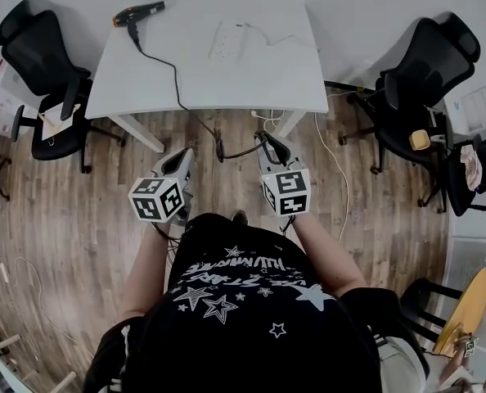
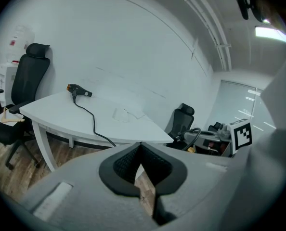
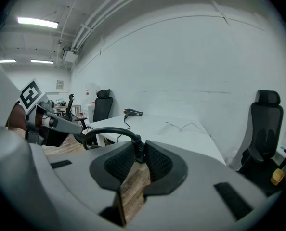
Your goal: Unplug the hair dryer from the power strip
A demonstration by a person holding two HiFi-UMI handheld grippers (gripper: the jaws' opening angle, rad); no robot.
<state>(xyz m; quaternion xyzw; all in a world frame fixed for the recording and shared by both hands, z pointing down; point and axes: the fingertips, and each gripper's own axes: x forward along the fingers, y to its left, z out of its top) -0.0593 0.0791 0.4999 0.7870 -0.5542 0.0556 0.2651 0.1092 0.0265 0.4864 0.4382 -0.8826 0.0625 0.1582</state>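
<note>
The black hair dryer lies at the far left corner of the white table. Its black cord runs across the top, drops off the near edge and loops up to my right gripper. That gripper is shut on the cord's plug end, held in the air well short of the table. The white power strip lies on the table with nothing plugged in that I can see. My left gripper is shut and empty, beside the right one.
Black office chairs stand left and right of the table. The strip's white cable hangs off the table's right end onto the wooden floor. I stand a step back from the table's near edge.
</note>
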